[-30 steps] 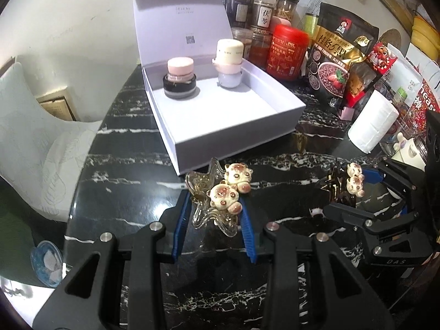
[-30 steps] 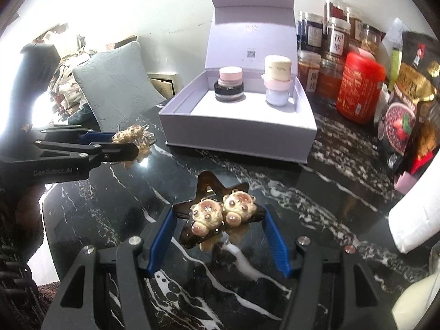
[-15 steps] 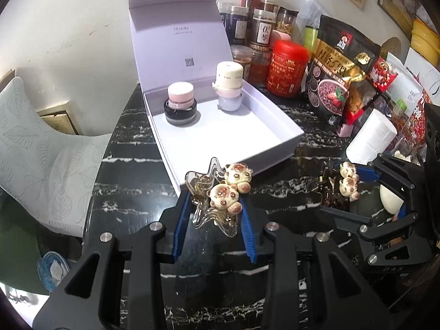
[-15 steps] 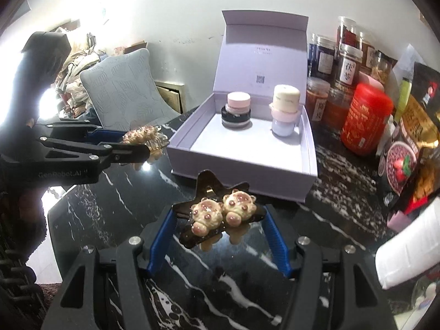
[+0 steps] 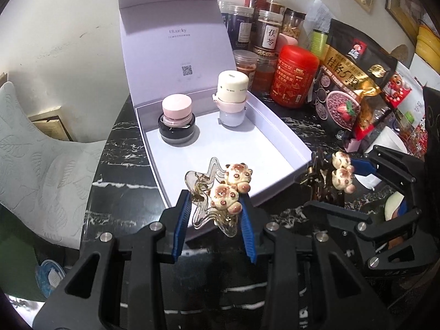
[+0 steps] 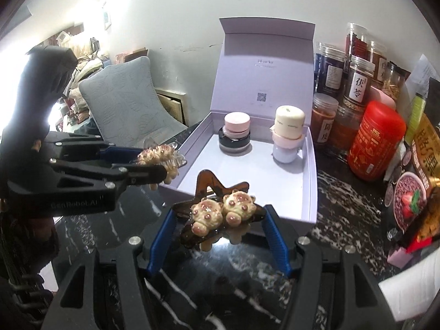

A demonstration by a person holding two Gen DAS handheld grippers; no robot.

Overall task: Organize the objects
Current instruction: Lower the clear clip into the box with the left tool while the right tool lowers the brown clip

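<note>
My left gripper (image 5: 216, 209) is shut on a clear star-shaped hair clip (image 5: 217, 195) with two bear charms, held above the near edge of the open lilac box (image 5: 277, 134). My right gripper (image 6: 220, 220) is shut on a dark brown star-shaped hair clip (image 6: 220, 209) with two bear charms, held above the box's (image 6: 309, 192) near edge. Each gripper shows in the other's view: the right one (image 5: 334, 176) to the right, the left one (image 6: 159, 162) to the left. In the box stand a pink-lidded black jar (image 5: 176, 121) and a cream-topped stack of jars (image 5: 232, 99).
The box sits on a black marble table (image 5: 123, 192). A red canister (image 5: 295, 77), several spice jars (image 5: 268, 35) and snack bags (image 5: 346, 82) crowd the back right. A white paper roll (image 6: 412, 280) lies at the right. A grey cushioned chair (image 6: 123, 104) stands left of the table.
Both grippers have moved forward and up toward the box with their clips; the clips now hang over the box's near edge instead of over the table.
</note>
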